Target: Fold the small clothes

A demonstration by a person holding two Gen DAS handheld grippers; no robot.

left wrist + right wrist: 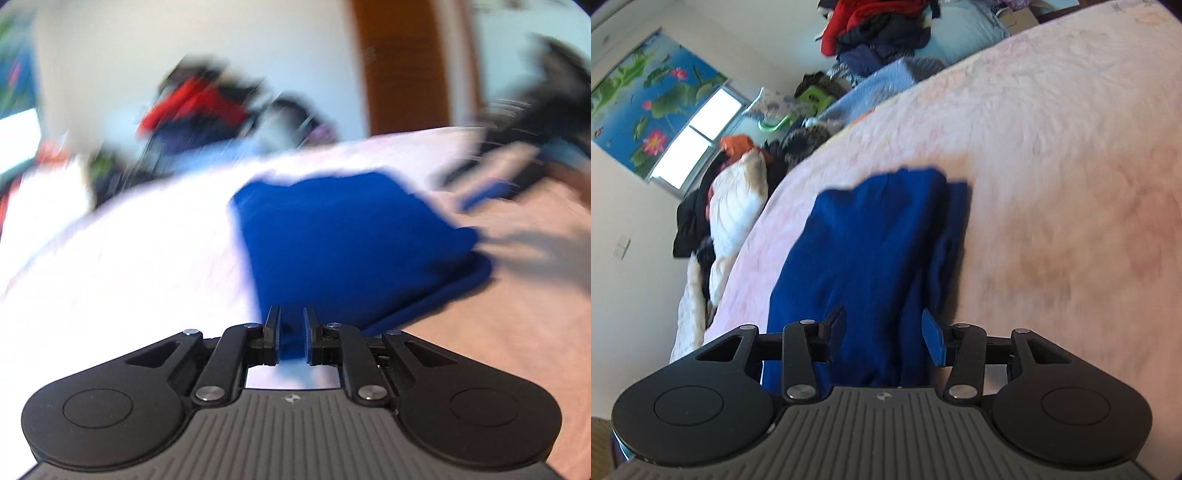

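Observation:
A folded blue garment [343,243] lies on the pink bedspread [517,295]. My left gripper [291,321] is nearly closed with a corner of the blue cloth between its fingers; the view is blurred by motion. In the right wrist view the same blue garment [871,251] lies folded lengthwise on the bedspread [1052,166]. My right gripper [882,325] is open and empty, its fingers apart just above the garment's near end.
A pile of red, dark and pale blue clothes [886,33] lies past the bed's far edge. More clothes and a white bundle [735,210] lie along the left side. A window [698,136] and flower poster are on the left wall. A brown door [402,66] stands behind.

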